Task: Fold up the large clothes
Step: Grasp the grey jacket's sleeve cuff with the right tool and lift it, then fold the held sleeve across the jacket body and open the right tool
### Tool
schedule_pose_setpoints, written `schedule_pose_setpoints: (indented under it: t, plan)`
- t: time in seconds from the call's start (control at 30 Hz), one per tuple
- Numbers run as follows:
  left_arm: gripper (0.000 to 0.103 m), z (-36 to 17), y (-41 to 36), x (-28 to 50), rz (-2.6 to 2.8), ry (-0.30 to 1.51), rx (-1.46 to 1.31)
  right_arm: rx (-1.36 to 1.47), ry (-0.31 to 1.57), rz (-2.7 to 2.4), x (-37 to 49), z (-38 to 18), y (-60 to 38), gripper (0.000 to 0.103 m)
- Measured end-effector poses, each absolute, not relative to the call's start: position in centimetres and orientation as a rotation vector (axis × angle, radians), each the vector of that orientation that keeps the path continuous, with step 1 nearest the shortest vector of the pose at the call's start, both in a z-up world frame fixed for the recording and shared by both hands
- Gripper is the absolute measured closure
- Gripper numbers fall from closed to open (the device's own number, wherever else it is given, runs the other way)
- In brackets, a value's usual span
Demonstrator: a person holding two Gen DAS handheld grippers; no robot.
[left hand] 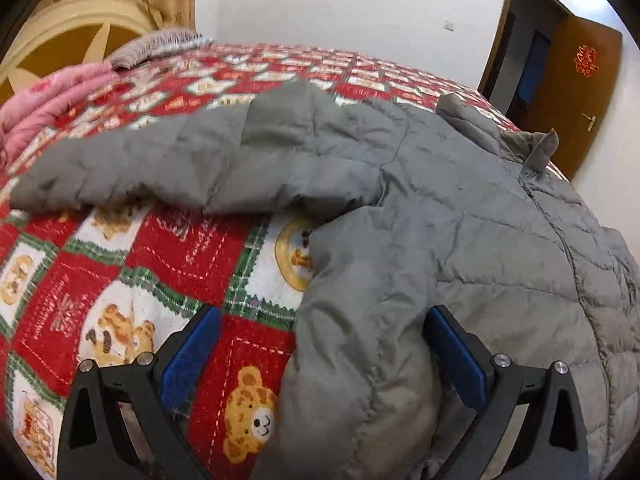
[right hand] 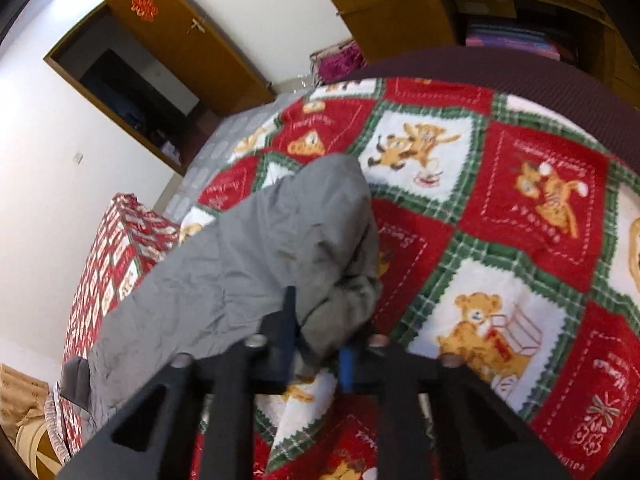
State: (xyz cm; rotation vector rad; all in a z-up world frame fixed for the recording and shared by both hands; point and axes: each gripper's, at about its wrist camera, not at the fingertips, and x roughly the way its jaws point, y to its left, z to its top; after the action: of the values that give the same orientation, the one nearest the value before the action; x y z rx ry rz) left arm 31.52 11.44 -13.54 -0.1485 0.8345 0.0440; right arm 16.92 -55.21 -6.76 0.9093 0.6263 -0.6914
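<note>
A grey quilted jacket point(left hand: 460, 208) lies spread on a red, white and green bear-pattern blanket point(left hand: 168, 248), one sleeve stretched out to the left. My left gripper point(left hand: 320, 320) is open, its blue-padded fingers point(left hand: 192, 344) either side of the jacket's lower left edge, which bulges between them. In the right wrist view my right gripper point(right hand: 320, 328) is shut on a bunched fold of the jacket point(right hand: 256, 256) and holds it above the blanket point(right hand: 500, 208).
The bed has a pink quilt point(left hand: 48, 96) and a cream headboard point(left hand: 72, 36) at the far left. An open brown door point(left hand: 568, 80) stands at the right. A wooden wardrobe point(right hand: 440, 8) stands beyond the bed's dark edge.
</note>
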Motion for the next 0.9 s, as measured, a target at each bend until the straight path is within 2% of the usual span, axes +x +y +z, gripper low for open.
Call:
schedule_pose_setpoints:
  t: [0.1, 0.27, 0.5, 0.67, 0.9]
  plan:
    - [0.001, -13.7, 10.7, 31.2, 0.071, 0.823, -0.110, 0.800, 0.638, -0.724, 17.5, -5.1, -54.5, 0.093]
    - [0.001, -13.8, 11.0, 30.7, 0.062, 0.802, -0.107, 0.521, 0.569, -0.692, 19.3, 2.0, -50.3, 0.094]
    - [0.001, -13.8, 11.6, 30.4, 0.024, 0.787, -0.172, 0.197, 0.531, -0.419, 23.4, 10.9, -36.2, 0.094]
    - [0.001, -13.8, 11.6, 30.3, 0.023, 0.787, -0.173, 0.085, 0.568, -0.161, 28.5, 10.5, -24.3, 0.094]
    - [0.001, -13.8, 11.9, 30.1, 0.001, 0.767, -0.205, 0.011, 0.667, 0.115, 33.5, 4.2, -11.1, 0.095]
